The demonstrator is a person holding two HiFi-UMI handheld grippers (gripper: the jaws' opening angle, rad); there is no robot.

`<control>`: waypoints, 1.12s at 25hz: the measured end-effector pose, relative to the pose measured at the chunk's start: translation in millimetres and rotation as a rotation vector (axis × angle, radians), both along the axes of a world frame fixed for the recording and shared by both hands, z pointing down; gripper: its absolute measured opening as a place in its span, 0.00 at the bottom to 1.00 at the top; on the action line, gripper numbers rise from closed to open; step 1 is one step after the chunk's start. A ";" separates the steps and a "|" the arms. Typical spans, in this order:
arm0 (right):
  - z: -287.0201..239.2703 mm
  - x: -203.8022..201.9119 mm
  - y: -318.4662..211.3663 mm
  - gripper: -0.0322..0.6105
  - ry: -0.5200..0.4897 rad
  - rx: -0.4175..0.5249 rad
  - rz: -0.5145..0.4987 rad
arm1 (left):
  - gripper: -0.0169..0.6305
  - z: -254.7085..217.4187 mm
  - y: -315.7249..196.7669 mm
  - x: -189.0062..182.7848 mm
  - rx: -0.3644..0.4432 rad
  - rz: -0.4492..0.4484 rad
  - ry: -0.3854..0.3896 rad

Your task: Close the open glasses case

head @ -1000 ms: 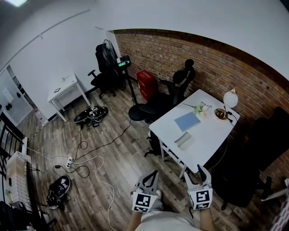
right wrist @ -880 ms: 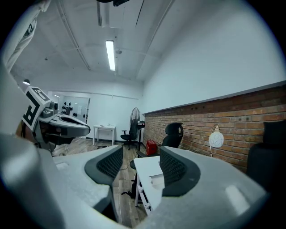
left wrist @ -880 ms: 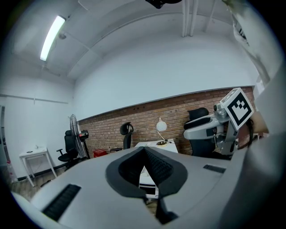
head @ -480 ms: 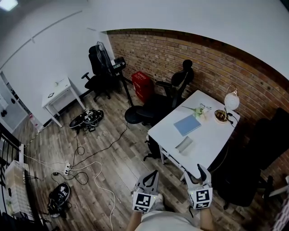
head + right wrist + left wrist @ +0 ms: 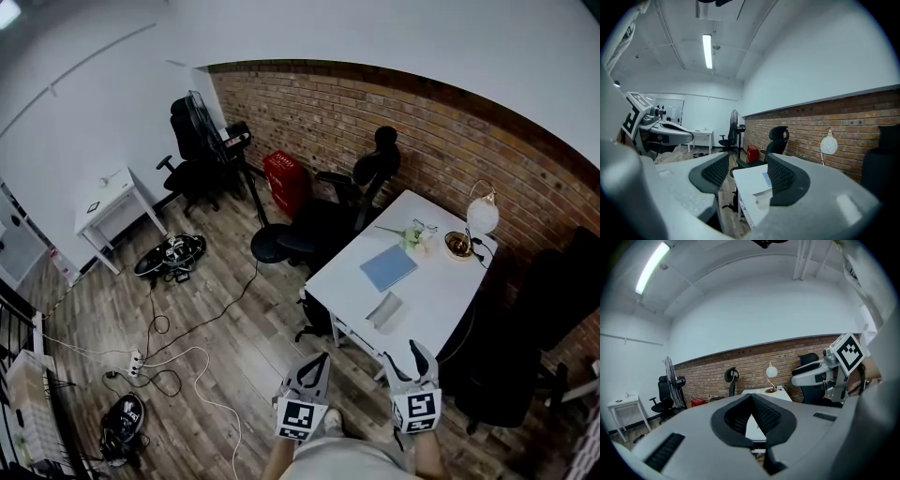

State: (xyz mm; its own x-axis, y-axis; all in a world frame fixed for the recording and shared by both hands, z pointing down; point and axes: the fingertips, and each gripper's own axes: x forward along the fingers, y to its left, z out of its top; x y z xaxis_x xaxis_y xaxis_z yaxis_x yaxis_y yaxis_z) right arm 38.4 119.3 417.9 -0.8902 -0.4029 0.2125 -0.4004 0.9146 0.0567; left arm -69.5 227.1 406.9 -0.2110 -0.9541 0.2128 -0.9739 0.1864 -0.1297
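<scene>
The grey glasses case (image 5: 384, 310) lies on the white table (image 5: 441, 291), near its front left edge; it is too small to tell how far its lid stands. My left gripper (image 5: 320, 360) hangs over the floor short of the table, its jaws shut with nothing in them. My right gripper (image 5: 407, 354) is beside it, nearer the table's corner, open and holding nothing. In the left gripper view the pads of the left gripper (image 5: 751, 395) meet at the tip. In the right gripper view the table (image 5: 747, 180) shows through the gap of the right gripper (image 5: 747, 161).
A blue notebook (image 5: 388, 267), a small plant (image 5: 412, 234), a bowl (image 5: 458, 244) and a globe lamp (image 5: 482, 214) share the table. Black office chairs (image 5: 323, 220) (image 5: 506, 370) flank it. A red bin (image 5: 285, 178), floor cables (image 5: 183, 352), a fan (image 5: 199, 122) and a small white desk (image 5: 105, 195) stand further left.
The whole room has slid left and slightly down in the head view, and the table sits a little nearer. Both grippers keep their places at the bottom of that view.
</scene>
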 end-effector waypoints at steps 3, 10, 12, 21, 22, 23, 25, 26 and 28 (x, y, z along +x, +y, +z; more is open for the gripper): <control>-1.9 -12.5 -3.5 0.45 0.003 0.004 0.023 | 0.03 0.0 -5.0 -14.7 -0.001 0.022 0.000; 6.2 -35.7 -14.3 0.45 0.023 0.000 0.075 | 0.03 5.7 -23.8 -43.7 0.003 0.075 0.008; 8.0 -42.4 -16.1 0.45 0.024 0.001 0.087 | 0.03 7.3 -27.1 -50.7 0.007 0.088 0.008; 16.1 -64.6 -19.1 0.45 0.054 0.006 0.124 | 0.03 14.1 -41.1 -77.9 0.027 0.123 0.033; 16.2 -64.7 -19.5 0.45 0.057 0.008 0.128 | 0.03 14.9 -41.8 -78.5 0.029 0.127 0.036; 16.2 -64.4 -20.1 0.45 0.059 0.009 0.132 | 0.03 16.0 -42.5 -79.1 0.030 0.130 0.041; 16.1 -62.6 -22.3 0.45 0.062 0.012 0.143 | 0.03 19.0 -44.8 -80.1 0.029 0.135 0.048; 16.2 -61.2 -23.8 0.45 0.065 0.013 0.148 | 0.03 20.0 -46.5 -80.2 0.028 0.137 0.049; 17.3 -57.6 -26.5 0.45 0.071 0.013 0.159 | 0.03 21.0 -50.1 -79.6 0.028 0.144 0.052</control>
